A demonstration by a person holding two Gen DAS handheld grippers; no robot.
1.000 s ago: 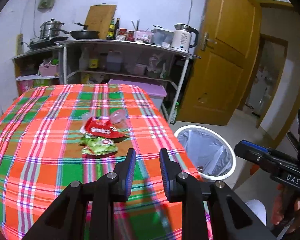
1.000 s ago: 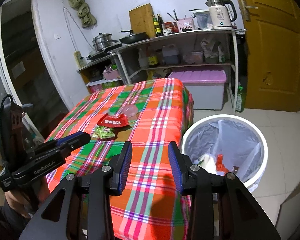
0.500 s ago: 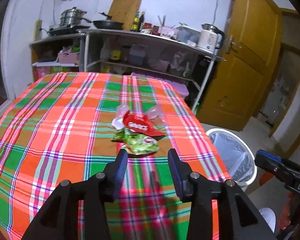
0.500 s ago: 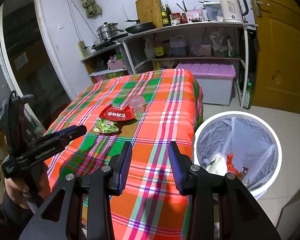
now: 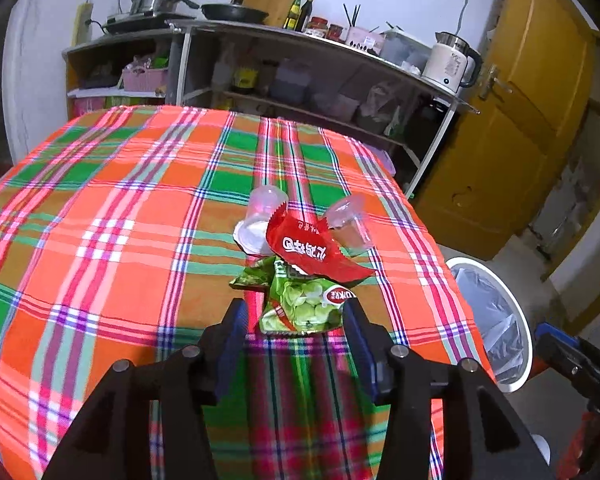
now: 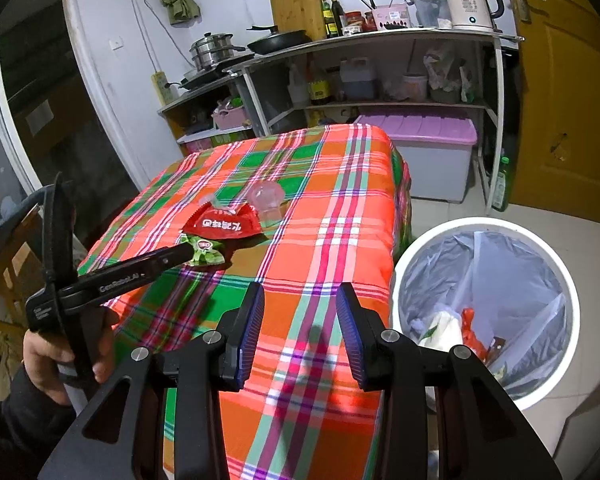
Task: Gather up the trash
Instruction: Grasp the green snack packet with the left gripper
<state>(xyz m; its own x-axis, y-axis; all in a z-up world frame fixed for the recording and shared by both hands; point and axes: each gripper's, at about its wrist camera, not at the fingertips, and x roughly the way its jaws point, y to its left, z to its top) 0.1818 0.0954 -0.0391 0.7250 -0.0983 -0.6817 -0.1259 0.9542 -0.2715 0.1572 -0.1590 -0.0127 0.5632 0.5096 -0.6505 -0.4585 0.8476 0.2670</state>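
A green snack wrapper (image 5: 300,304) lies on the plaid tablecloth (image 5: 100,220), with a red wrapper (image 5: 316,252) overlapping its far end. Behind them lie two clear plastic cups (image 5: 266,204) (image 5: 348,220) and a white lid (image 5: 248,236). My left gripper (image 5: 296,320) is low over the cloth, jaws opening; the green wrapper's near edge sits between the fingertips, untouched by the pads. In the right wrist view the left gripper (image 6: 180,254) reaches the green wrapper (image 6: 206,252) beside the red wrapper (image 6: 222,224). My right gripper (image 6: 300,328) hangs open and empty over the table's near corner.
A white bin (image 6: 488,312) lined with a clear bag holds some trash on the floor right of the table; it also shows as the bin (image 5: 496,320). A person's hand (image 6: 60,356) grips the left tool. Kitchen shelves, a purple-lidded box (image 6: 420,152) and a yellow door stand behind.
My left gripper moved forward and down to the wrappers and its jaws widened, so the green wrapper's edge now lies between the tips. My right gripper shifted slightly nearer the table, still open.
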